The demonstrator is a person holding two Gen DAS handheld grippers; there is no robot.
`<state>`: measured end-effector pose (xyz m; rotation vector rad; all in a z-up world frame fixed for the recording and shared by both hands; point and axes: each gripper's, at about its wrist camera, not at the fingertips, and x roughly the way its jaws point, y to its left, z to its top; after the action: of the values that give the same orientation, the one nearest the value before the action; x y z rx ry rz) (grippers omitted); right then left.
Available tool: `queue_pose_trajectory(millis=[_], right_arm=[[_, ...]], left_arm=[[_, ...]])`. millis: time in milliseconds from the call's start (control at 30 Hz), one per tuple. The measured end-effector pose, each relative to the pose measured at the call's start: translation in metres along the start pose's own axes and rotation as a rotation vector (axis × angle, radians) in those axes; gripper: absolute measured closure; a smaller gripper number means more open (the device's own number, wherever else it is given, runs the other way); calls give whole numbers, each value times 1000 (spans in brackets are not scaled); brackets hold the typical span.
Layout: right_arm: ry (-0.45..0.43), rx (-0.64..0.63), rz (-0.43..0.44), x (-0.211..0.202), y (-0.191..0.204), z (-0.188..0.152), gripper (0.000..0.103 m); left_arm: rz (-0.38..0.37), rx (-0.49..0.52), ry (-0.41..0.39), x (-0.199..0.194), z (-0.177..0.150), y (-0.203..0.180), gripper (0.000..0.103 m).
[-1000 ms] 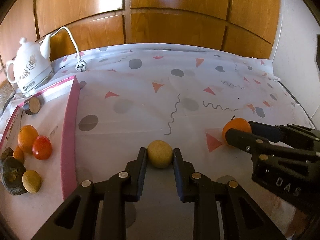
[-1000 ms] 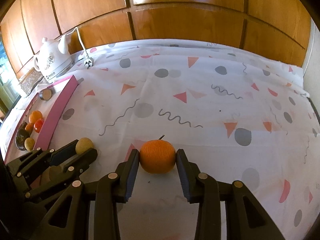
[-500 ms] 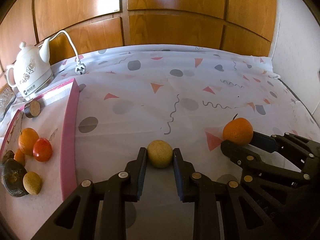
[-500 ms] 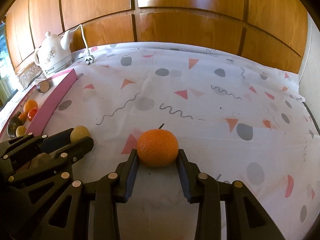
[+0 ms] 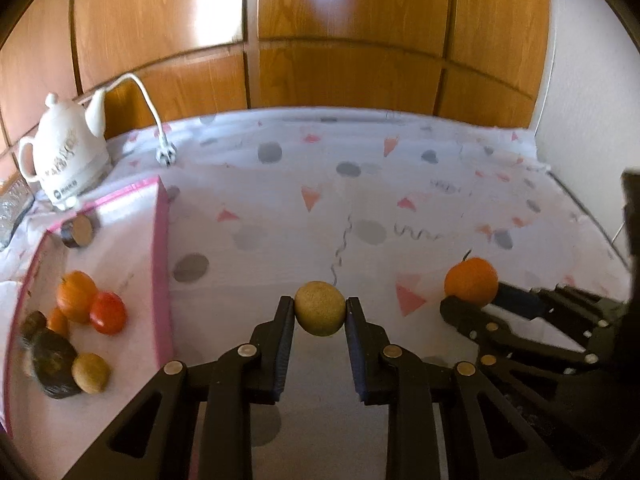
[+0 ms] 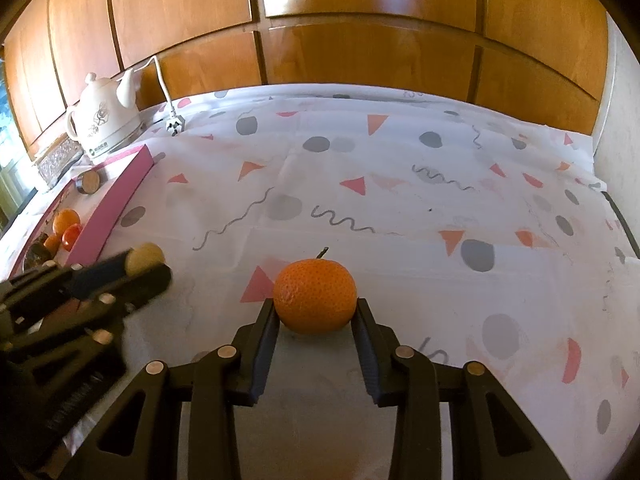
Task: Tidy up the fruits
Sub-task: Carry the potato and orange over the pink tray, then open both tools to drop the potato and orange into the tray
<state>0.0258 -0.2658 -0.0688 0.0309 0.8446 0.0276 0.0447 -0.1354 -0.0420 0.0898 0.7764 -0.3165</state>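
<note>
A: Status on the left tool (image 5: 320,311)?
B: Clamped on the small round tan fruit (image 5: 320,308). Both pads press its sides, narrow gap. A shadow lies on the cloth beneath the tool, so the fruit looks to be off the surface, though I can't be certain.

A: Right tool (image 6: 316,307)?
B: Closed on the round orange tangerine with a short stem (image 6: 315,295), one pad on each side. Can't tell whether it's lifted or sitting on the white tablecloth with grey dots and pink triangles (image 6: 400,200).

A: Where are the two relative to each other?
B: Side by side over the near part of the table. From the left wrist camera the tangerine (image 5: 471,282) shows to the right, in the right tool's tips (image 5: 464,300).

A: Other fruit?
B: On the white tray with a pink rim (image 5: 160,280) at the left: an orange fruit (image 5: 74,295) touching a red tomato-like fruit (image 5: 107,312), a smaller orange piece (image 5: 58,322), a second tan fruit (image 5: 90,373) against a dark lumpy item (image 5: 52,364). A small cut wooden disc (image 5: 78,231) sits at the tray's far end.

A: Behind the tray?
B: White ceramic electric kettle (image 5: 66,160), its white cord and plug (image 5: 166,154) lying on the cloth. Wood-panelled wall (image 5: 340,40) at the back.
</note>
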Motion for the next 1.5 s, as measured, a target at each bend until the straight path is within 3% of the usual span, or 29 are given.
queue_pose_trajectory(millis=[267,467,800,867,933,1133,1267,1500], right_arm=[[-36,-5,15,-17,7,16,66],[-48,-57,72,-23,37,27,66],[-23,-193,261,-22,113,51,66],[-3,-222,313,-18,132,56,66],[11,-249,349,-15,149,58,65],[30,-334,373,-8,193,59,59],[18,-306,379,-13,194,58,51],[0,-263,346,-21,184,49,50]], left_arm=[[31,-73,-58,-36,14,30,77],[84,-146,-71,-56,11,66,77],[196,-263,-63,-80,-9,130,76],[218,-304,-61,-85,-14,145,67],[250,-336,-67,-90,-18,156,48],[320,-408,-89,-106,-27,183,34],[346,-435,-107,-113,-31,191,25],[355,-435,-133,-122,-29,187,14]])
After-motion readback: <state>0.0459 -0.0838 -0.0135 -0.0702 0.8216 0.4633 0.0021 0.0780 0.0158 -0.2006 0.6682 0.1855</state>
